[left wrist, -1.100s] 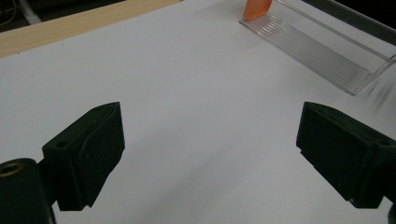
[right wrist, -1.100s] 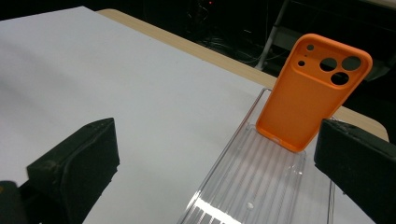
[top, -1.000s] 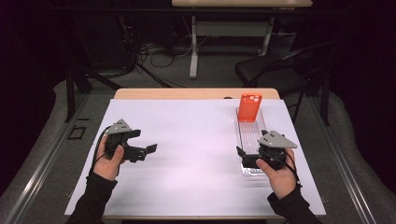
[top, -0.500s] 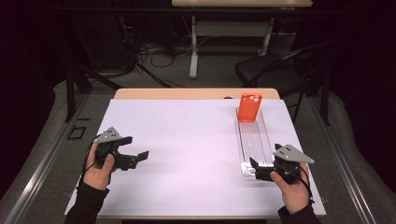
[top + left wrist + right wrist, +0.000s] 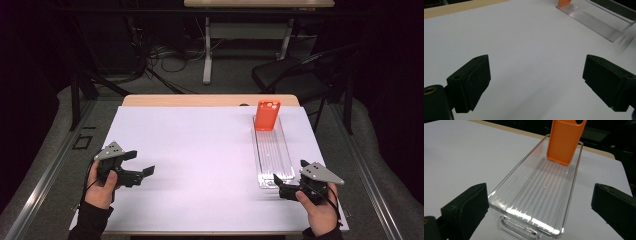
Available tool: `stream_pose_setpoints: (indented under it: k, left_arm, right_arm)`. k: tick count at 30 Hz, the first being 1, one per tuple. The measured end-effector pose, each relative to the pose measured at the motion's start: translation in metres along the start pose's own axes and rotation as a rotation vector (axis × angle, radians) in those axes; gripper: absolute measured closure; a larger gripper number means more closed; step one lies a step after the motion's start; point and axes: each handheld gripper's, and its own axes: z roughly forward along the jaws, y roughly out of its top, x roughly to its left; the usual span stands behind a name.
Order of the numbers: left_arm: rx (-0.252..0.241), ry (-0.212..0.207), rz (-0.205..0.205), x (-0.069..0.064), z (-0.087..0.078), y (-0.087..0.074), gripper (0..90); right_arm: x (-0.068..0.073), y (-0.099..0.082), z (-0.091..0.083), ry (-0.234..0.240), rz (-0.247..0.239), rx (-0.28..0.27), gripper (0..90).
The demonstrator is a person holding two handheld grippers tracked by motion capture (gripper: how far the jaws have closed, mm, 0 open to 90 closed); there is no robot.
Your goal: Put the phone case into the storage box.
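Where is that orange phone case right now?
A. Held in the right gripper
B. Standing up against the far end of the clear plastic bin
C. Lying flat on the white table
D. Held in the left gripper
B: the orange phone case stands nearly upright inside the clear bin at its far end, and both grippers are open and hold nothing.

Clear plastic bin (image 5: pixel 273 155): long, narrow, ribbed floor, open top, lying flat on the white table cover. Its near short end sits just ahead of the right gripper (image 5: pixel 281 187), between that gripper's spread jaws in the right gripper view, not touched. Orange phone case (image 5: pixel 266 115): stands upright in the bin's far end, leaning on the far wall, camera cutout at top, well away from the right gripper. Both well apart from the left gripper (image 5: pixel 141 173), off to its right.
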Motion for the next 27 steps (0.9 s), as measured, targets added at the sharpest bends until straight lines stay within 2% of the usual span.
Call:
stream_pose_setpoints:
  k: [16,27]
  left_arm:
    - [-0.006,0.004,-0.003,0.004,0.003,-0.008,8.0]
    - [-0.009,0.009,-0.003,0.005,0.004,-0.011,8.0]
  right_arm:
    - [0.0,-0.01,0.004,0.013,-0.001,-0.022,1.7]
    - [-0.002,-0.013,0.004,0.016,0.006,-0.014,2.0]
